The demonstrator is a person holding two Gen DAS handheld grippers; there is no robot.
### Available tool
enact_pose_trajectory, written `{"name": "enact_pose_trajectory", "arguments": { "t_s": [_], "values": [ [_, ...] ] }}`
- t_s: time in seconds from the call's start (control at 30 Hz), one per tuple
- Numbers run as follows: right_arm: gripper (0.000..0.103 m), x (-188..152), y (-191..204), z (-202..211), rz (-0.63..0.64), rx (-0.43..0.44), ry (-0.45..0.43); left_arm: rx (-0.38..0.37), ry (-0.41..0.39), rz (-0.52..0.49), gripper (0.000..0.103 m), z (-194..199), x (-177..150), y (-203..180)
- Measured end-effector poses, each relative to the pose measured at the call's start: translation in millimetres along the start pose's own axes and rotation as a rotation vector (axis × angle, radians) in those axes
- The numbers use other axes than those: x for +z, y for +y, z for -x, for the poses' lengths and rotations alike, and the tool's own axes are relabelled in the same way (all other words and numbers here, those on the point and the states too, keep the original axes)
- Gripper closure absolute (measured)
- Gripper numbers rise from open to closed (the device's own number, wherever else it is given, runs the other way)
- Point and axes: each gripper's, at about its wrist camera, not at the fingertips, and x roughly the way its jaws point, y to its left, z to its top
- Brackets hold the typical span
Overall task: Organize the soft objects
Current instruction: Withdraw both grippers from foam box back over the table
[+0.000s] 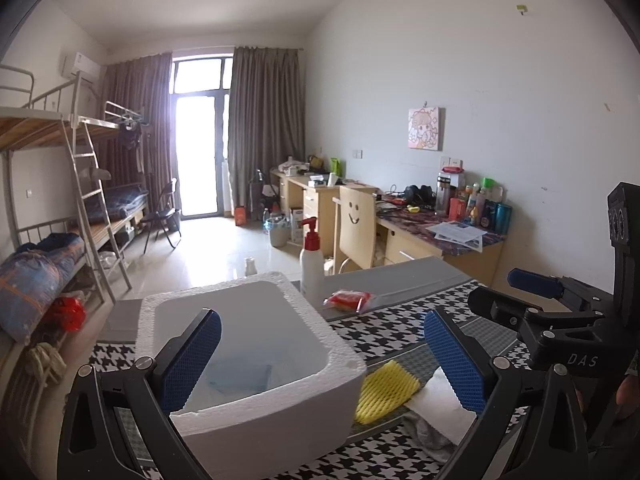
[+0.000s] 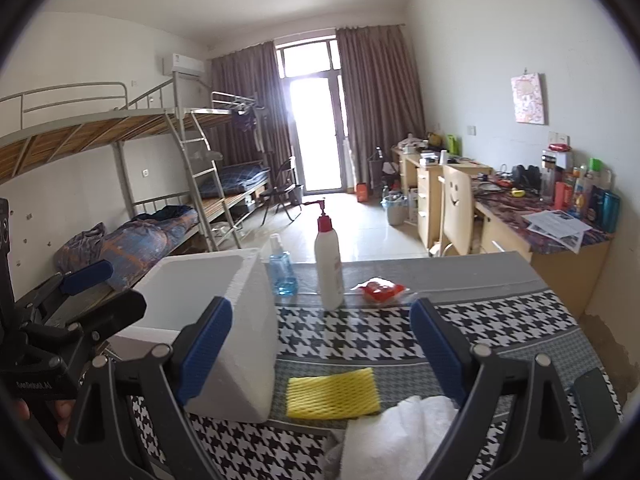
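A white foam box [image 1: 256, 364] stands on the houndstooth tablecloth; something pale blue lies inside it. A yellow foam net [image 1: 384, 390] and a white cloth [image 1: 440, 408] lie to its right. My left gripper [image 1: 320, 356] is open and empty above the box's near right corner. In the right wrist view the box [image 2: 236, 332] is at left, the yellow net [image 2: 332, 392] lies ahead, and the white cloth [image 2: 396, 436] lies just below my open, empty right gripper [image 2: 320, 352]. A red packet [image 2: 380, 290] lies further back.
A white pump bottle [image 2: 328, 268] and a blue liquid bottle [image 2: 282, 268] stand behind the box. The table's far edge [image 2: 440, 258] drops to the floor. Bunk beds stand left, desks and a chair right. The right gripper's body shows in the left view [image 1: 560, 312].
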Motion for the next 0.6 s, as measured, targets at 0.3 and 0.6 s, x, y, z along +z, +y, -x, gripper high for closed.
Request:
{"name": "enact_pose_trajectory", "arguments": {
  "t_s": [0.3,0.6],
  "values": [
    [0.01,-7.6,-17.1,10.6,-0.033,-0.064,0.002,-0.047,-0.007,-0.01,0.001,-2.3,2.2,-14.3],
    [0.01,-17.8,-34.8,16.7,-0.066,-0.101,0.013,-0.092,0.003,-0.021,0.001,-15.2,5.0,-33.7]
  ]
}}
